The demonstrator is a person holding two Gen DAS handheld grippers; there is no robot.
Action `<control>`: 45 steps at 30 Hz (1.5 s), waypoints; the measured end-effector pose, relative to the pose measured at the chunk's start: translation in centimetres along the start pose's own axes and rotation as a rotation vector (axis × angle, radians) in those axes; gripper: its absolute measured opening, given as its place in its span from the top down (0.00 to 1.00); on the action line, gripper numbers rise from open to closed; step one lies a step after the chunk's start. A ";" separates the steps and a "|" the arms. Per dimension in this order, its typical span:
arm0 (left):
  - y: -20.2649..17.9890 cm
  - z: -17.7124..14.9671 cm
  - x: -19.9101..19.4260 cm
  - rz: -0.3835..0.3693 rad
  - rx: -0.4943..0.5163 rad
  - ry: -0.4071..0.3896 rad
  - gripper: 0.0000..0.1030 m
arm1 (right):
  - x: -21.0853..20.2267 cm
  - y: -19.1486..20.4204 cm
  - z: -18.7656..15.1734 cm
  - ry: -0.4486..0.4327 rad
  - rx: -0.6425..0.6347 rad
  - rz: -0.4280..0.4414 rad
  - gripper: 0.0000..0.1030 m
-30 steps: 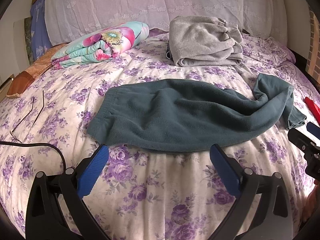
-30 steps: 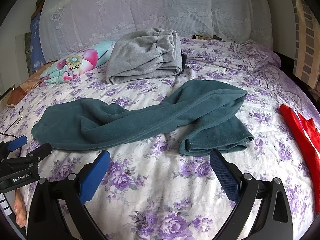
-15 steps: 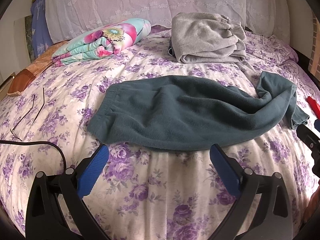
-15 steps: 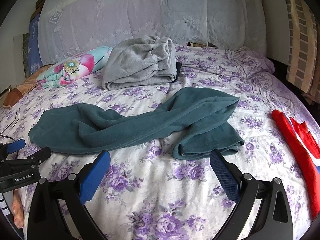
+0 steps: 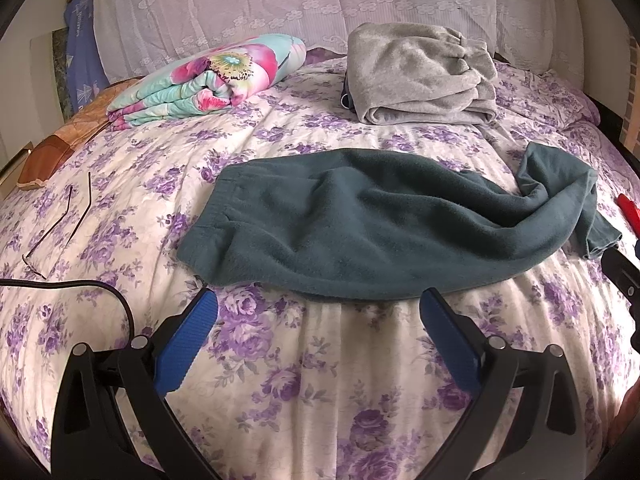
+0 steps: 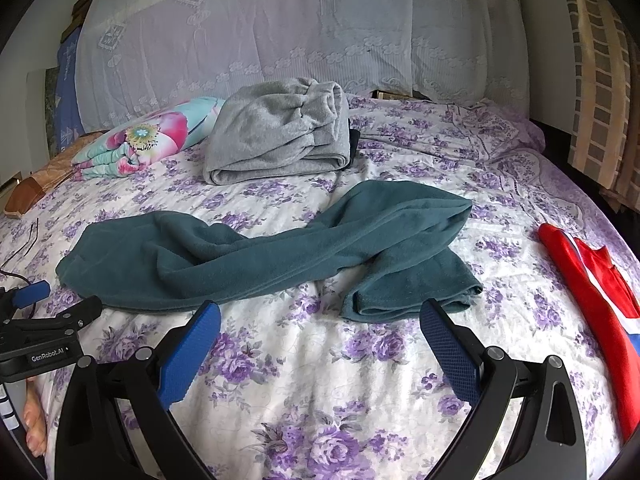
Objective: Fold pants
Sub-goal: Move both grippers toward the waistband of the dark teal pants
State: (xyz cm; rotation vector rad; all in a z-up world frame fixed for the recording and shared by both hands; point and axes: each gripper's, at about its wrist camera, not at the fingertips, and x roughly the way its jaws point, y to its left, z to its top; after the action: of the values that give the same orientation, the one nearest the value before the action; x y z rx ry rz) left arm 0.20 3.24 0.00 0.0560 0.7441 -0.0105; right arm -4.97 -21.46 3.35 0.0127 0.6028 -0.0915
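1. Teal fleece pants (image 5: 384, 228) laid lengthwise across floral bedsheet (image 5: 312, 380), waistband toward left side, leg ends doubled back at right (image 6: 412, 292).
2. Left gripper (image 5: 318, 312) held just short of near edge of pants, blue pads (image 5: 188, 344) spread wide, nothing clamped.
3. Right gripper (image 6: 320, 320) positioned just before folded-back cuffs, pads (image 6: 448, 352) likewise apart, empty.
4. Folded grey garment (image 5: 420, 80) and rolled flowered blanket (image 5: 208, 80) placed beyond pants, near lace-covered headboard (image 6: 304, 28).
5. Red garment (image 6: 592, 292) located at right edge of bed.
6. Black cable (image 5: 80, 286) and eyeglasses (image 5: 60, 220) lying on sheet at left.
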 end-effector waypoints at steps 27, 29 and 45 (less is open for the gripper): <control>0.0 -0.1 0.0 -0.001 -0.001 0.000 0.04 | 0.1 0.0 0.0 0.002 -0.002 0.000 0.03; 0.0 0.0 0.0 -0.001 -0.001 0.001 0.04 | 0.0 0.0 -0.1 0.003 -0.003 -0.001 0.03; 1.5 0.0 2.0 -0.097 -0.061 0.126 0.04 | 0.0 0.1 -0.1 0.008 -0.006 -0.004 0.03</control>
State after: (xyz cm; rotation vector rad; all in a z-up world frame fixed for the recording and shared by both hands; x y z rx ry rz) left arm 1.68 4.73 -1.29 -0.0382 0.8723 -0.0771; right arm -5.02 -21.35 3.23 0.0064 0.6112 -0.0933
